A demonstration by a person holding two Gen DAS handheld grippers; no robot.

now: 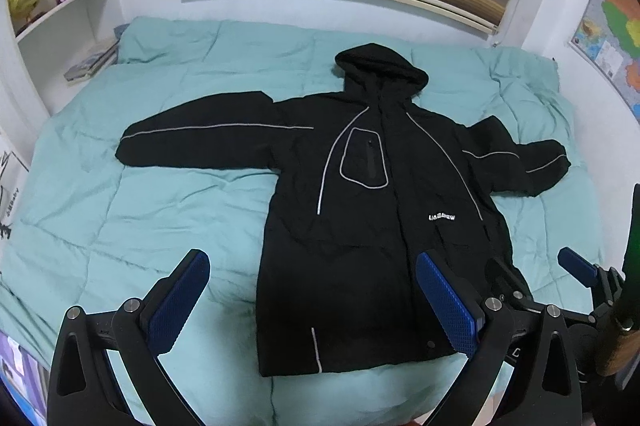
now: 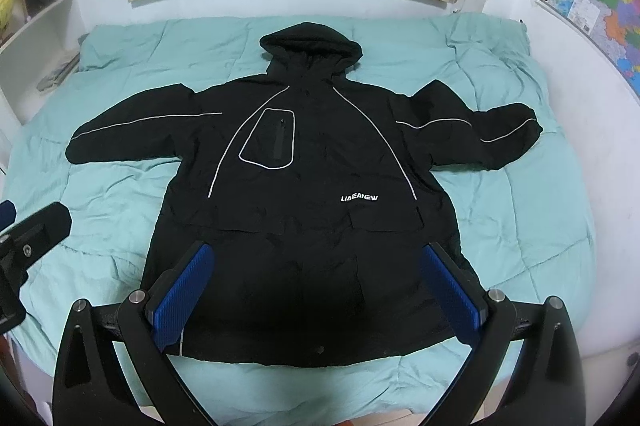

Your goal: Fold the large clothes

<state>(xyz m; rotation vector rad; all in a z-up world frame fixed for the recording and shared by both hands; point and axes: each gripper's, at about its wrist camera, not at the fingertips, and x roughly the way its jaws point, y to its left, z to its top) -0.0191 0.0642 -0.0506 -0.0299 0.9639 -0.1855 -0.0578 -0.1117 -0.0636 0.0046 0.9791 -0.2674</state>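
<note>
We see a black hooded jacket [image 1: 372, 210] spread flat, front up, across the middle of the frame on a teal quilt [image 1: 140, 210], hood toward the top and both sleeves stretched sideways. Our left gripper [image 1: 312, 306] hangs wide open at the bottom of its view, over the jacket's lower left edge, holding nothing. Our right gripper [image 2: 318, 296] is likewise spread open above the jacket's hem, bottom centre.
</note>
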